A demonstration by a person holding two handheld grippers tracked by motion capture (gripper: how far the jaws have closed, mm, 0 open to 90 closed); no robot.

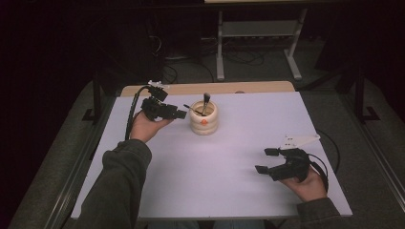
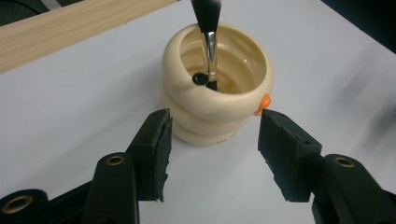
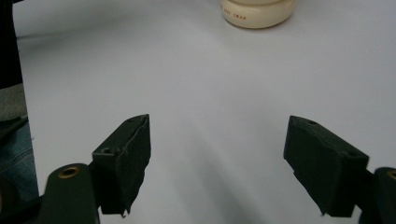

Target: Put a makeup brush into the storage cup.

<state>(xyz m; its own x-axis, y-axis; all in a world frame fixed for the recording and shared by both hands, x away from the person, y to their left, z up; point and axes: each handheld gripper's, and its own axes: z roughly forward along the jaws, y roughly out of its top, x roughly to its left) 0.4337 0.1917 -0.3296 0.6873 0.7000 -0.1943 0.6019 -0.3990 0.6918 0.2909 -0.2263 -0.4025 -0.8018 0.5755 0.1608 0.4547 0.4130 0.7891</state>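
Two brushes stood in the cup at frame centre; left gripper jaws released, needing a straight retreat; right gripper jaws released, idle

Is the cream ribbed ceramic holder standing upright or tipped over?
Upright. The cream ribbed ceramic holder sits flat on the white table, mouth up, with a black-tipped brush standing inside.

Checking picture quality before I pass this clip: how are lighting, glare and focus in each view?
High view: dim and grainy, dark surroundings, white table evenly lit. Left gripper view: cream holder sharp, glare on the brush ferrule. Right gripper view: soft shadows on the table, holder cropped at the top edge.
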